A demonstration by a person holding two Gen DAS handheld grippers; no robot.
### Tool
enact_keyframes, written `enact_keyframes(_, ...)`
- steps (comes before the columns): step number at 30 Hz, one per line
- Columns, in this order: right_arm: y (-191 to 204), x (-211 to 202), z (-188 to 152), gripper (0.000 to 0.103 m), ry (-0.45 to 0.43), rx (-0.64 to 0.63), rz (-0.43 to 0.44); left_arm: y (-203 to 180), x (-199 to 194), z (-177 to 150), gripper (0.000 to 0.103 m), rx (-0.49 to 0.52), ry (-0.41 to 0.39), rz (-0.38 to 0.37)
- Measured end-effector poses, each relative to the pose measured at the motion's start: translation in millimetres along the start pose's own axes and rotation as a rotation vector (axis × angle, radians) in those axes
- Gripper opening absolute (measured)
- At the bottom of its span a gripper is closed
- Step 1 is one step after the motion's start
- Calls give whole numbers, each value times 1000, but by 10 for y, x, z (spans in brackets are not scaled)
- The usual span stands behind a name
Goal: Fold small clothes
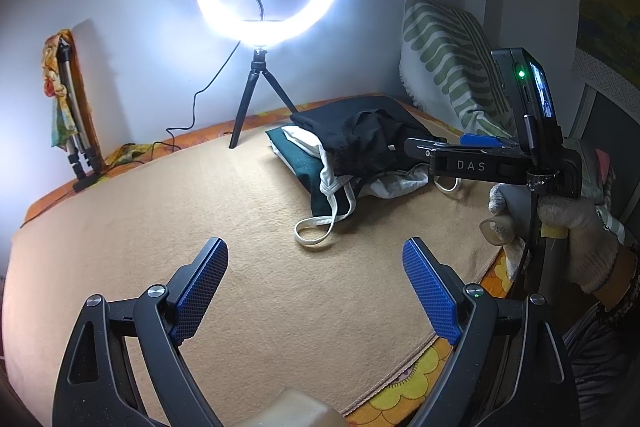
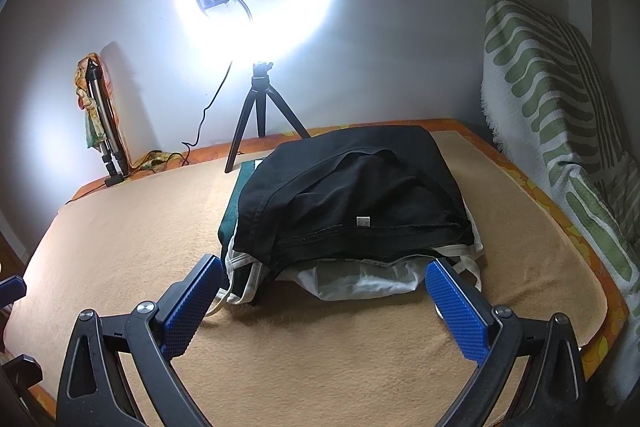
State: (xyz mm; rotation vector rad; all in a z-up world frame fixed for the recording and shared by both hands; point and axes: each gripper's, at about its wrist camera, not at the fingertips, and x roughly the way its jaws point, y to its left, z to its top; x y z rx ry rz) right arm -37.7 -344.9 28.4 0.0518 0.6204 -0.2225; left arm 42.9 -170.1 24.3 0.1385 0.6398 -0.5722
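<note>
A pile of small clothes lies on the tan blanket (image 1: 240, 227): a black garment (image 2: 352, 187) on top, a white garment with straps (image 2: 360, 279) under it, and a dark green one (image 2: 230, 223) at the bottom. The pile also shows in the left wrist view (image 1: 360, 143). My right gripper (image 2: 322, 281) is open and empty, its fingers either side of the pile's near edge. In the left wrist view the right gripper (image 1: 448, 147) reaches over the pile from the right. My left gripper (image 1: 316, 267) is open and empty, above bare blanket short of the pile.
A lit ring light on a small tripod (image 1: 260, 95) stands behind the pile, its cable (image 1: 188, 123) trailing left. A folded tripod (image 1: 76, 131) leans on the wall at left. A green-striped pillow (image 2: 552, 99) stands at the right wall. The bed edge (image 1: 416, 379) is near right.
</note>
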Motion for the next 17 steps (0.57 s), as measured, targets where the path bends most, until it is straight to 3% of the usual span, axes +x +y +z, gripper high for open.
enact_keyframes(17, 38, 17, 5, 103, 3, -7, 4, 20, -14, -15, 89, -14, -4, 1)
